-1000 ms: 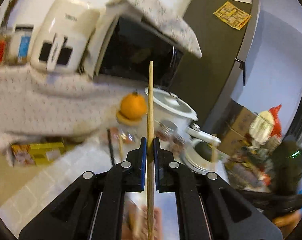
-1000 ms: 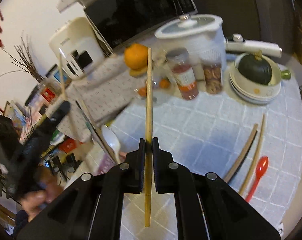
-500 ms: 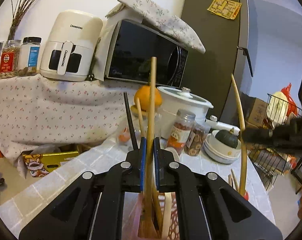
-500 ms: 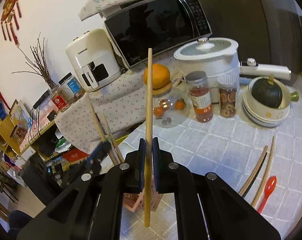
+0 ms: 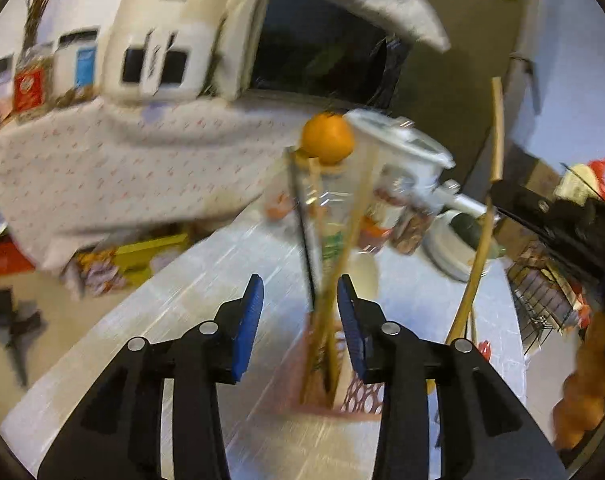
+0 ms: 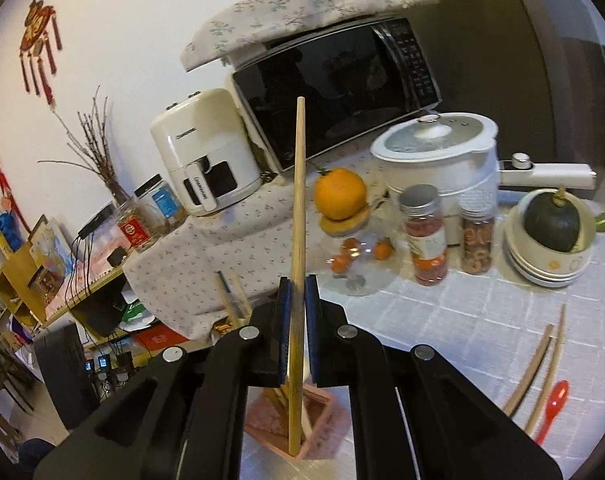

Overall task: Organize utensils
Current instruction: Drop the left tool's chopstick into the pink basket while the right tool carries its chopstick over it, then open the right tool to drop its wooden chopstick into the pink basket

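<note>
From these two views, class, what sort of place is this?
Most likely a home kitchen corner: a black microwave under a floral cloth, a white air fryer, and a white lidded cooking pot beside a tiled table.

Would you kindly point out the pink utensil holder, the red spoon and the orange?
pink utensil holder (image 6: pixel 320 438), right wrist view, front right wall.
red spoon (image 6: pixel 555 402), right wrist view, bowl.
orange (image 6: pixel 339 193), right wrist view, middle of peel.

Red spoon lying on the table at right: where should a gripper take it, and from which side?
Grip the red spoon by its narrow handle, from above, jaws across its width. It lies flat on the tablecloth, bowl end wider, and wooden utensils lie close beside it.
</note>
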### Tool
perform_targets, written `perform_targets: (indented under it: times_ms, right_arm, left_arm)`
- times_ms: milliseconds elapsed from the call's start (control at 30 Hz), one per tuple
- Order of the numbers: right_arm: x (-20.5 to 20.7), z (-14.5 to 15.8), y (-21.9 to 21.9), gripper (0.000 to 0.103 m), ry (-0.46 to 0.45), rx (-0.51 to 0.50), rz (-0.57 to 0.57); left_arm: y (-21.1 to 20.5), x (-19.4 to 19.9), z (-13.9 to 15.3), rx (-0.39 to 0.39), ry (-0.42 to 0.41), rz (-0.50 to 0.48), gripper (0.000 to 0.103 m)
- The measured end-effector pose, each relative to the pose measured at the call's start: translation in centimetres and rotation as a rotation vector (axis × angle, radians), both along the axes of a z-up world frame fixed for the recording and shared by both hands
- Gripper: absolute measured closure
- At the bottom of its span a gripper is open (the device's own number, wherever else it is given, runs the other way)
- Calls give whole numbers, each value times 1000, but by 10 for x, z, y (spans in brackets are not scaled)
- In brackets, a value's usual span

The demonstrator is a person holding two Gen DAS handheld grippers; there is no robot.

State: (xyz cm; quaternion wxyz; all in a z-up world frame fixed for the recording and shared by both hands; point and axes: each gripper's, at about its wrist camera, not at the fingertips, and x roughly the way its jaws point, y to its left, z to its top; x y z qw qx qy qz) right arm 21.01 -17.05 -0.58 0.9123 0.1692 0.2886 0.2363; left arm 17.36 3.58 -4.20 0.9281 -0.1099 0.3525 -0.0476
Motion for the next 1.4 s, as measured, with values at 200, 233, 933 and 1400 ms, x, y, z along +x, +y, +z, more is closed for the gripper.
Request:
perform_targets:
  times_ms: [200, 233, 933, 1400]
  right_arm:
    - [3, -7, 17, 96, -24, -21, 5]
    - [3, -8, 18, 96, -26, -19, 2]
    - [1, -32, 41, 92, 12, -146, 112]
    - [7, -67, -58, 92, 491, 12, 9]
  left_arm:
    - [21, 0, 22, -24, 192, 14, 55]
    - [22, -1, 22, -26, 205, 7, 53]
    - [41, 1, 2, -154, 335, 9, 47]
    - [-29, -19, 15, -80, 299, -143, 47]
